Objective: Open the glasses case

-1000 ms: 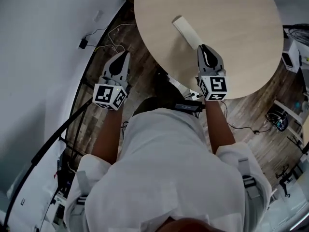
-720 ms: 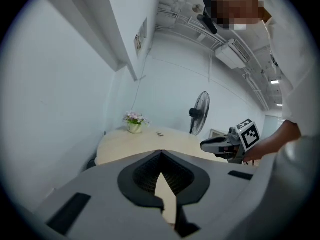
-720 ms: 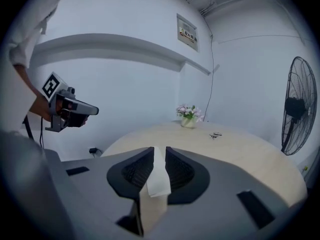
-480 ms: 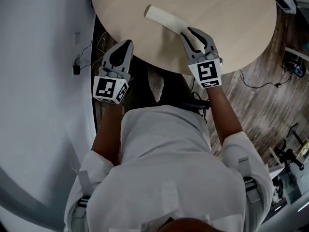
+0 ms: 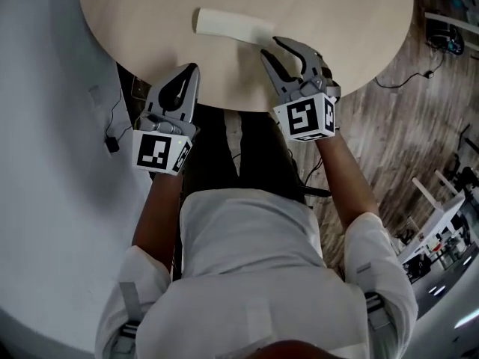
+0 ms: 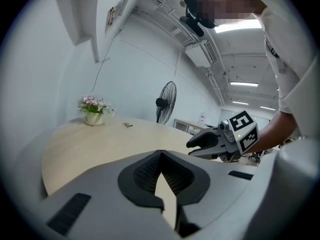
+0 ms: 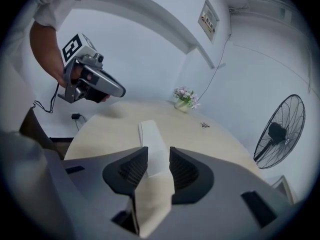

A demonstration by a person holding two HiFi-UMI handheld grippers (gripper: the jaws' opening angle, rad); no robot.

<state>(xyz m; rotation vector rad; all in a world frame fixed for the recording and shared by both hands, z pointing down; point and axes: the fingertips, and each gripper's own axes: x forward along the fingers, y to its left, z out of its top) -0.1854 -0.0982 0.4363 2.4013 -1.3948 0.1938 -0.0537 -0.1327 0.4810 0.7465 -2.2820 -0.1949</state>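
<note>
Right gripper (image 5: 271,47) is over the near edge of the round table (image 5: 337,21), pointing away and down, and its jaws have just been opening. They now stand wide. The case (image 5: 228,23) lies flat on the tabletop, running left to right, and its right end reaches the right gripper's fingertips. In the right gripper view that end sits between the two dark ribbed pads (image 7: 131,170), with the rest of the pale case stretching away across the wood. The pads stand close along its sides, and I can't tell whether they brush it. The case looks closed.

On the left, the left gripper (image 5: 193,67) hangs just off the table's near edge, well apart from the case. Its own view shows the fingers brought together at the tips with nothing between them, only bare tabletop beyond. That view also catches the right gripper at the right, jaws spread.

At the far side of the table stands a small pot of flowers (image 6: 92,111). A fan (image 6: 165,101) stands beyond the table against the white wall.
</note>
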